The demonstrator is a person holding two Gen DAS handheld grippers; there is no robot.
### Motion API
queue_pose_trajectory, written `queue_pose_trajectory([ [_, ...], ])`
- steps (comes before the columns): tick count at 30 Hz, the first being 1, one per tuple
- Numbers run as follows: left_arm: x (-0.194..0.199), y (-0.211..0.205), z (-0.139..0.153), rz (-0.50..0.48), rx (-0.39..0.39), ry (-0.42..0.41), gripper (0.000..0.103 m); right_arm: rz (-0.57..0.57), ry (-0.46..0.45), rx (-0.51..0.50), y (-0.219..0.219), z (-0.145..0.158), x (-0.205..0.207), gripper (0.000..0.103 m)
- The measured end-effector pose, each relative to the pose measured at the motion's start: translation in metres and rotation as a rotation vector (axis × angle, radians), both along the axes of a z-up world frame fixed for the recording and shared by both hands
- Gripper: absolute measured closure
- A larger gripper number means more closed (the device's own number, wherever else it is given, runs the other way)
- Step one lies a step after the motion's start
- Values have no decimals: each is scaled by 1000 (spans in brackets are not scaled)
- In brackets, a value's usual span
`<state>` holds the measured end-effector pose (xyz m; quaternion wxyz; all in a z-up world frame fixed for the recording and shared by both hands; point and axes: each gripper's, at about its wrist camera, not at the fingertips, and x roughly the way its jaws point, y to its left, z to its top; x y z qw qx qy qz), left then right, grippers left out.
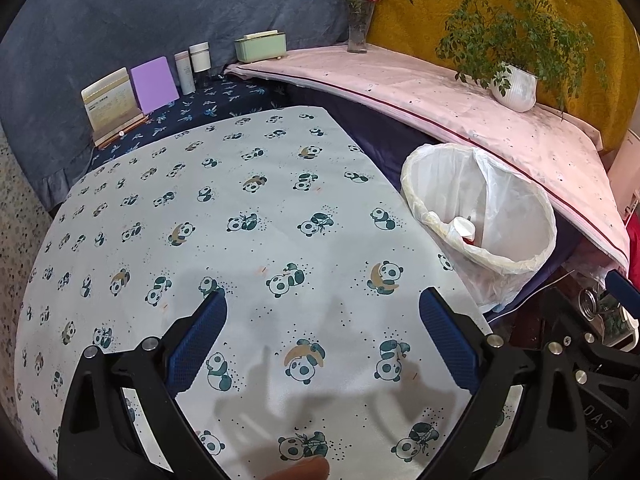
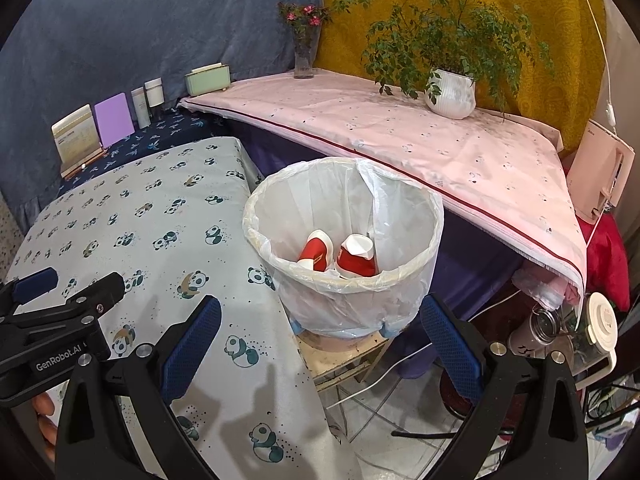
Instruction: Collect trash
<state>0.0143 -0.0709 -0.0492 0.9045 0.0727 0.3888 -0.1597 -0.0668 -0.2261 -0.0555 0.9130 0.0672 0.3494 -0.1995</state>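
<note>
A white bin lined with a clear bag [image 2: 400,280] stands on a small stool [image 2: 340,356] beside the table. Two crumpled red-and-white paper cups [image 2: 356,258] lie inside it; in the left wrist view the bin [image 1: 532,256] shows only a white scrap of cup [image 1: 464,227]. My left gripper [image 1: 322,324] is open and empty over the panda-print tablecloth [image 1: 240,216]. My right gripper [image 2: 320,334] is open and empty, just in front of the bin. The left gripper also shows at the left edge of the right wrist view [image 2: 36,284].
A pink-covered shelf [image 2: 400,132] behind the bin holds a potted plant [image 2: 452,94] and a flower vase [image 2: 304,56]. Cards, bottles and a green box [image 1: 260,46] line the back. A kettle and jars [image 2: 600,320], cables and a pink appliance [image 2: 600,176] crowd the floor at right.
</note>
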Motion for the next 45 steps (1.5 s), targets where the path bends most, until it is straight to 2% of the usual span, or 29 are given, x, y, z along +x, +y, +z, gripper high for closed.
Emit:
queue_pose_trajectory([
  [45, -10, -11, 1, -11, 18, -12, 11, -4, -8, 0, -2, -1, -7, 7],
])
